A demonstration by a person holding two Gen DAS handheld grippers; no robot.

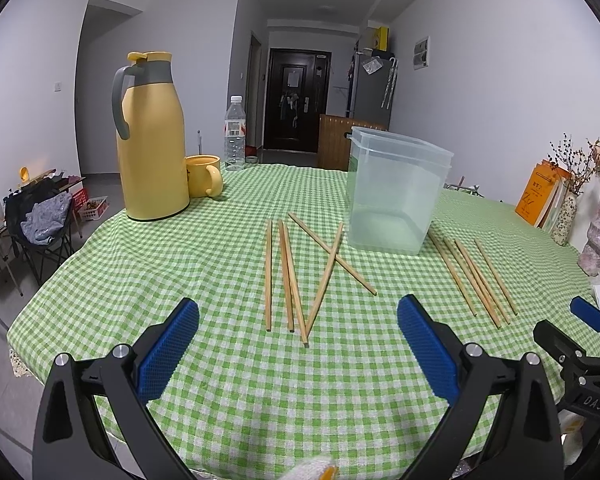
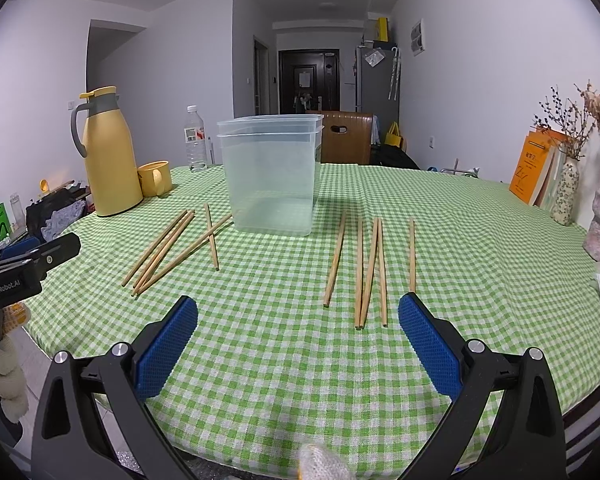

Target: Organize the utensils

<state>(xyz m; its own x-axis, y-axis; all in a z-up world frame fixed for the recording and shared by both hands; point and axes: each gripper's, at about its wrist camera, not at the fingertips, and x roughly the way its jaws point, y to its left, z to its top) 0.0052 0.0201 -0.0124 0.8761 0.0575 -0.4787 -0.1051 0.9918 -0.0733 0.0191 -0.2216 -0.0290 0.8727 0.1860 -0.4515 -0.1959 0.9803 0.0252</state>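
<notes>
The left claw [image 1: 297, 316] hangs above the near edge of the bench [image 1: 219, 380] with its blue pads [image 1: 165, 350] spread wide and nothing between them. Just ahead of it, between the lines of its two fingers, lies a group of five wooden chopsticks [image 1: 289, 280]: three run nearly straight away from the claw and two cross each other on their right. Beyond these, ahead and slightly right, stands an empty clear plastic container [image 1: 394, 192], upright on the green checked cloth.

The right claw [image 2: 297, 314] is likewise wide open and holds nothing, hovering over the same edge. Ahead of it, toward its right finger, five more chopsticks [image 2: 370, 268] lie roughly parallel, their near tips close to the right pad [image 2: 430, 346]; two of them touch at the near end. The container [image 2: 271, 176] stands further ahead, a little left of centre, with the first chopstick group [image 2: 167, 250] to the left of it.

Far ahead-left of both claws stand a yellow thermos jug [image 1: 151, 140], a yellow mug [image 1: 203, 176] just beside it and a water bottle [image 1: 235, 134]. Far right, at the bench edge, are orange books [image 2: 534, 168] and vases with dried flowers [image 2: 566, 192].
</notes>
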